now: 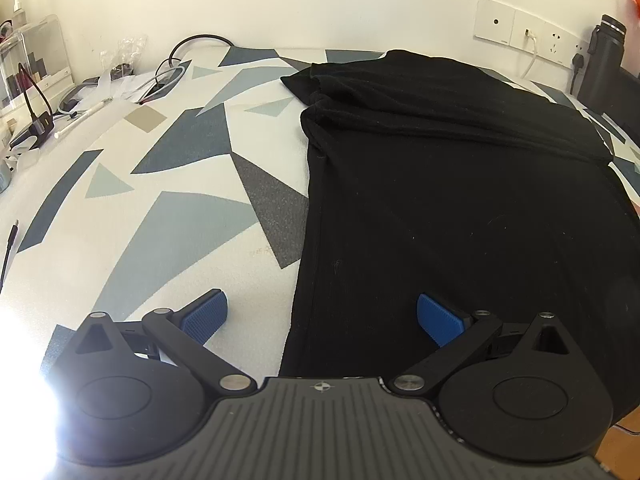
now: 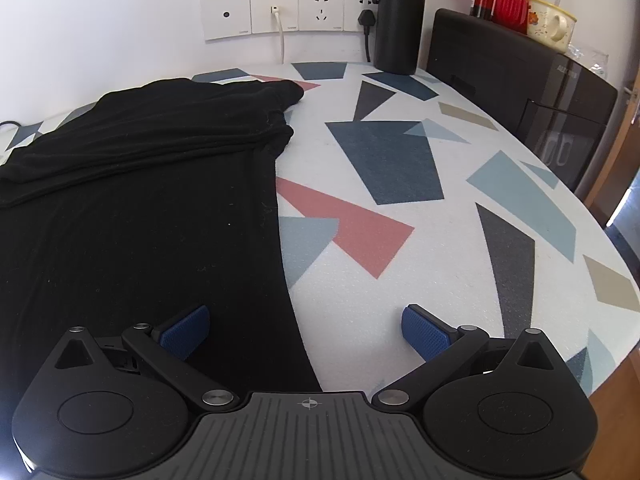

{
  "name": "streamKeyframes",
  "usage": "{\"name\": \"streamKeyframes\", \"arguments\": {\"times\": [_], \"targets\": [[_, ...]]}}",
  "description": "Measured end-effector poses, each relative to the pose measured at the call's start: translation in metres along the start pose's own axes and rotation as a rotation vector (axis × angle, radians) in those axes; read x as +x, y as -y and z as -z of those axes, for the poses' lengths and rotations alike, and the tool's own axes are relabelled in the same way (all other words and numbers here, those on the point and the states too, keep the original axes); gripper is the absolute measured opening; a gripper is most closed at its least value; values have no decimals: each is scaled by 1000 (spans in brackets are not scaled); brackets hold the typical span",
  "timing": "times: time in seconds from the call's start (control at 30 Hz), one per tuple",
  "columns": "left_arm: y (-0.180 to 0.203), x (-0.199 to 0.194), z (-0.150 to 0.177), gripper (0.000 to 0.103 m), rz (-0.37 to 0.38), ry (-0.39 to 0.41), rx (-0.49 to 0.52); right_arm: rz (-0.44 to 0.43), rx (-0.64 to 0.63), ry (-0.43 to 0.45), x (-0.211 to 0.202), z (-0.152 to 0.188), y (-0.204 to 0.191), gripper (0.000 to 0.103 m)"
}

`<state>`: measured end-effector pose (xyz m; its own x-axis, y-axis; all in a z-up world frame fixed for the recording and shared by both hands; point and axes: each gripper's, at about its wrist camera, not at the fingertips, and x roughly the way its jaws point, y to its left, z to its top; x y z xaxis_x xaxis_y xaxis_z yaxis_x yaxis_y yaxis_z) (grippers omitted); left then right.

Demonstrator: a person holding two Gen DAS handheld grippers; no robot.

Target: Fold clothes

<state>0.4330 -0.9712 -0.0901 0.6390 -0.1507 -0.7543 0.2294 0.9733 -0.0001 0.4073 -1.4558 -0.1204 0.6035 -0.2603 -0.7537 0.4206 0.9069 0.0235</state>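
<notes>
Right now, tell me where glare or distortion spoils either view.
Left wrist view: white glare washes out the lower left corner, over the left gripper; fisheye bends the wall sockets. Right wrist view: no glare; the table curves.

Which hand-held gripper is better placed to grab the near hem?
Neither clearly: the left hand-held gripper straddles the black garment's left edge, the right hand-held gripper its right edge, both open.

White wall (image 2: 120, 8) with sockets (image 2: 276, 12); table (image 2: 400, 280) covered in geometric-patterned cloth.
</notes>
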Motion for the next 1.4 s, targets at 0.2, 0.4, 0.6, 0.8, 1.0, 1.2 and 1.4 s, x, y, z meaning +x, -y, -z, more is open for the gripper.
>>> {"name": "streamKeyframes", "arguments": {"times": [0.2, 0.4, 0.6, 0.8, 1.0, 1.2, 1.4], "targets": [[-2, 1, -5, 103, 12, -37, 6, -13, -10, -14, 1, -3, 1, 102], [-10, -1, -6, 103, 72, -80, 73, -55, -47, -55, 1, -8, 5, 102], [-14, -4, -8, 103, 62, -148, 76, -111, -57, -9, -27, 10, 20, 102], [-21, -8, -8, 103, 84, -221, 122, -150, -116, -22, -40, 22, 25, 75], [-23, -18, 3, 103, 135, -246, 199, -136, -152, -9, -47, 36, 23, 73], [-14, -26, 6, 86, 167, -225, 230, -190, -171, 0, -54, 41, 16, 35], [-19, -34, 5, 9, 271, -187, 150, -312, -81, -44, -55, 33, 9, 5]]}}
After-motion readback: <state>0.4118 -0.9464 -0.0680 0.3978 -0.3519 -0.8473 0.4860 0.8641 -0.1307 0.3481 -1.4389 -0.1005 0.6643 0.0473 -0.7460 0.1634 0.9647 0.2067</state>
